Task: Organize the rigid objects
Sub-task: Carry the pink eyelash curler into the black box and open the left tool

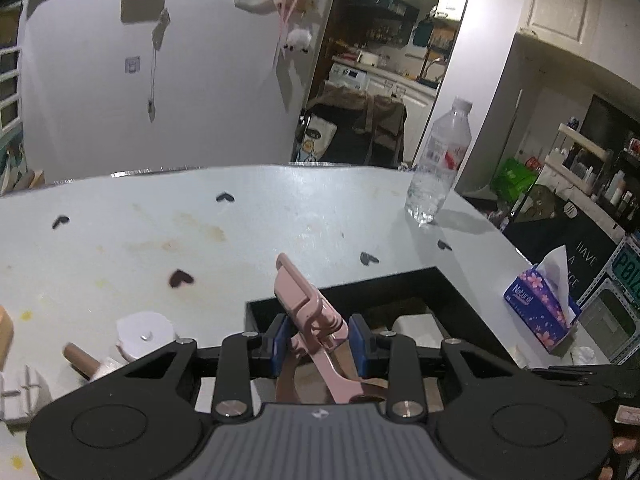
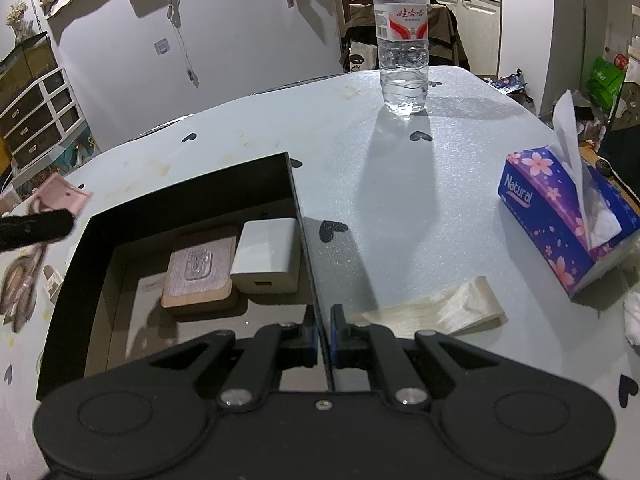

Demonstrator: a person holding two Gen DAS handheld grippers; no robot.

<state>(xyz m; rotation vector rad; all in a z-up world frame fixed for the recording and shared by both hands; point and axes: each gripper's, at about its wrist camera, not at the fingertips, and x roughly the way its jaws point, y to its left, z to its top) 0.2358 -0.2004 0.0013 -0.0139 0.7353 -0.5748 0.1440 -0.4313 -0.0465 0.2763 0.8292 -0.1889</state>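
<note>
My left gripper (image 1: 320, 340) is shut on a pink folding phone stand (image 1: 306, 304) and holds it above the near left edge of a black box (image 1: 400, 280). My right gripper (image 2: 323, 338) is shut on the right wall of the black box (image 2: 298, 200). Inside the box lie a wooden block (image 2: 200, 272) and a white charger (image 2: 266, 256); the charger also shows in the left wrist view (image 1: 416, 326). The pink stand shows at the far left of the right wrist view (image 2: 60, 196).
A water bottle (image 2: 402, 40) stands at the far side of the table. A purple tissue box (image 2: 560, 216) sits at the right, with a clear wrapper (image 2: 440, 308) in front. White pieces (image 1: 144, 334) and a brown peg (image 1: 80, 360) lie left of the box.
</note>
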